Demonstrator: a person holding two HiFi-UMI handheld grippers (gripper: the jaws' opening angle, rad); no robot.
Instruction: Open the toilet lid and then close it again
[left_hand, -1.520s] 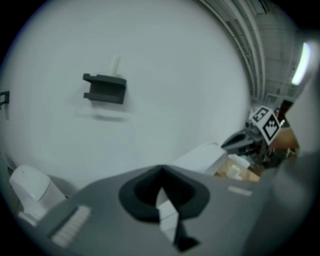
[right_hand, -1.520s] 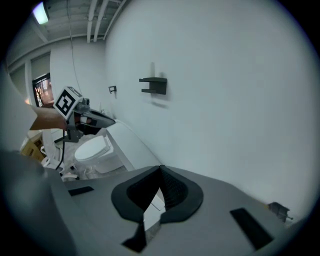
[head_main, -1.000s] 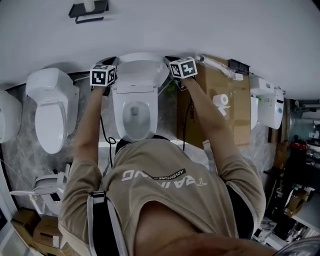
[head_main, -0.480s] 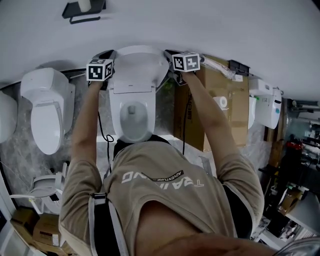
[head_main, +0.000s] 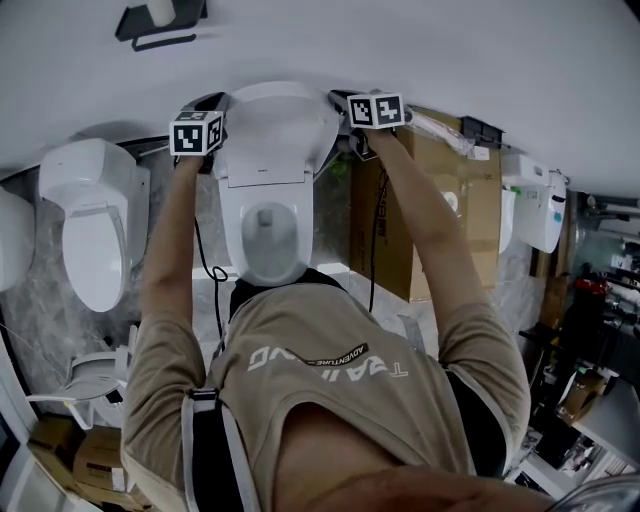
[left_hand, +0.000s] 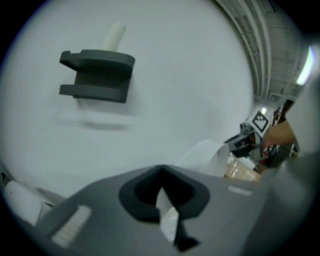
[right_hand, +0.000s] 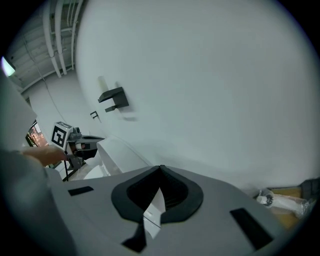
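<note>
The white toilet (head_main: 265, 235) stands against the wall straight ahead, its bowl uncovered. Its lid (head_main: 275, 125) is raised nearly upright against the wall. My left gripper (head_main: 205, 138) is at the lid's left edge and my right gripper (head_main: 362, 118) at its right edge, both arms stretched out. In the left gripper view the lid (left_hand: 212, 155) rises just right of my left gripper (left_hand: 162, 192), whose jaws look shut. In the right gripper view the lid (right_hand: 120, 152) shows left of my right gripper (right_hand: 160, 192), also shut. I see nothing clamped in either.
A second toilet (head_main: 95, 220) stands to the left, and a loose toilet seat (head_main: 90, 385) lies on the floor lower left. A tall cardboard box (head_main: 440, 200) is right of the toilet. A black holder (head_main: 160, 22) hangs on the wall above.
The lid has swung further up toward the wall. Both grippers have risen with its edges.
</note>
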